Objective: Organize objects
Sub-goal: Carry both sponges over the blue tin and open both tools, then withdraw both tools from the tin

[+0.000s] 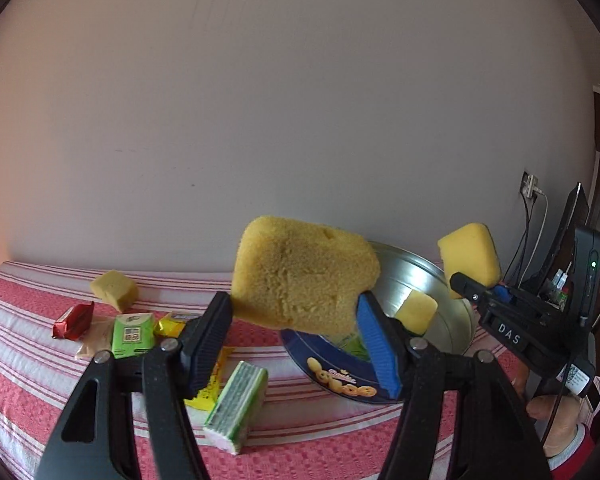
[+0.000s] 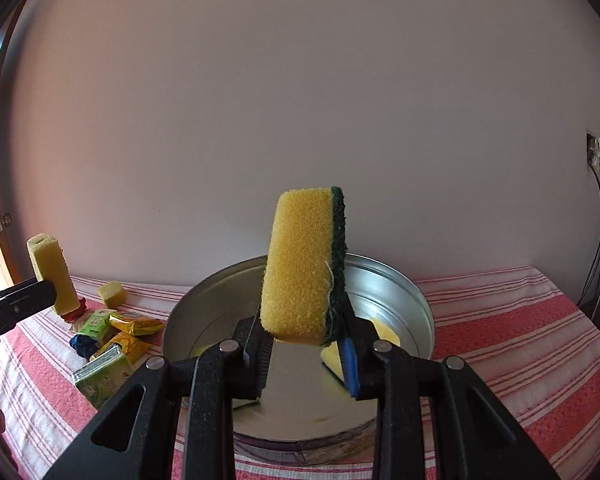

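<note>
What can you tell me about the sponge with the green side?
The sponge with the green side is a yellow foam block with a dark green scrubbing layer along one face and a loose thread hanging at the seam. The right gripper pinches its lower end, so it stands upright in the air above the round metal tin, touching only the gripper.

A porous yellow sponge (image 1: 304, 278) is held aloft, tilted, at 9 o'clock of the round metal tin (image 2: 384, 284). A yellow sponge with green scouring side (image 2: 306, 264) stands upright above the tin, where another yellow sponge (image 2: 384, 334) lies inside. A small sponge cube (image 1: 115, 290) rests far at 9 o'clock.
</note>
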